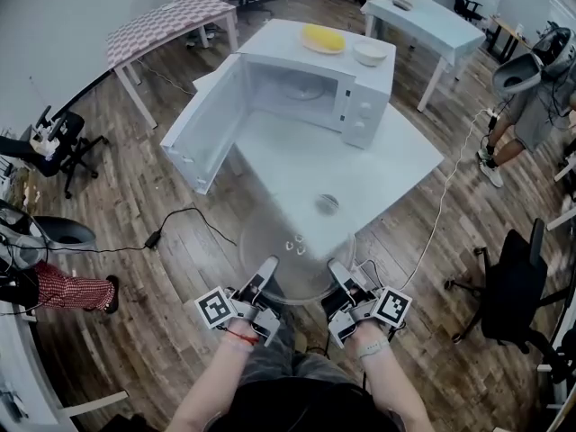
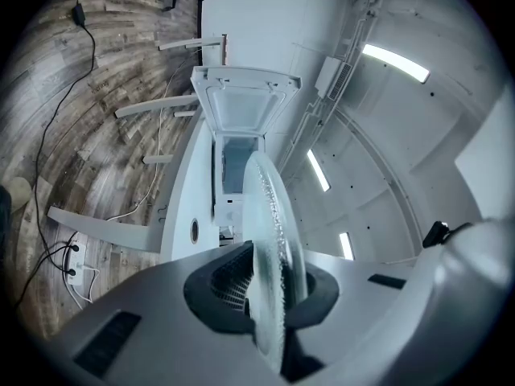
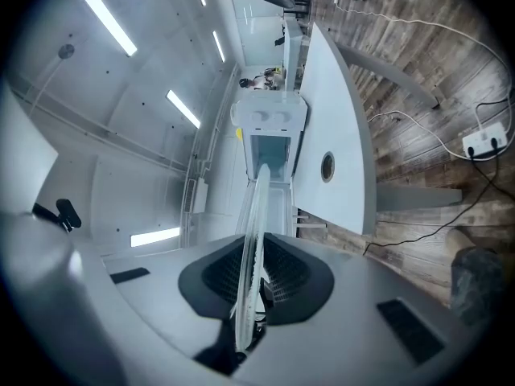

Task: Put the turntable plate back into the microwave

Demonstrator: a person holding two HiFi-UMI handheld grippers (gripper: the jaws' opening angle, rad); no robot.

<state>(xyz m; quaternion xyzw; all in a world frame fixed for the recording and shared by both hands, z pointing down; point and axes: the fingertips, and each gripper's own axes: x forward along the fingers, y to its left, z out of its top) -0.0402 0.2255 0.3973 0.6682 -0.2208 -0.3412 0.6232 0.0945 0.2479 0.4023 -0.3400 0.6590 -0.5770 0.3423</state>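
Observation:
The clear glass turntable plate (image 1: 292, 250) hangs level just off the near edge of the white table (image 1: 387, 165), held at its near rim from both sides. My left gripper (image 1: 267, 275) is shut on the rim at the left, my right gripper (image 1: 338, 277) at the right. In the left gripper view the plate (image 2: 274, 232) runs edge-on between the jaws of that gripper (image 2: 269, 296). It does the same in the right gripper view, plate (image 3: 254, 223) in gripper (image 3: 254, 296). The white microwave (image 1: 315, 88) stands on the table, its door (image 1: 202, 124) swung wide to the left and its cavity bare.
A small round part (image 1: 327, 203) lies on the table between plate and microwave. A yellow item on a dish (image 1: 322, 39) and a white bowl (image 1: 370, 53) sit on top of the microwave. Other tables, office chairs (image 1: 513, 286), floor cables and a person (image 1: 531, 97) surround the table.

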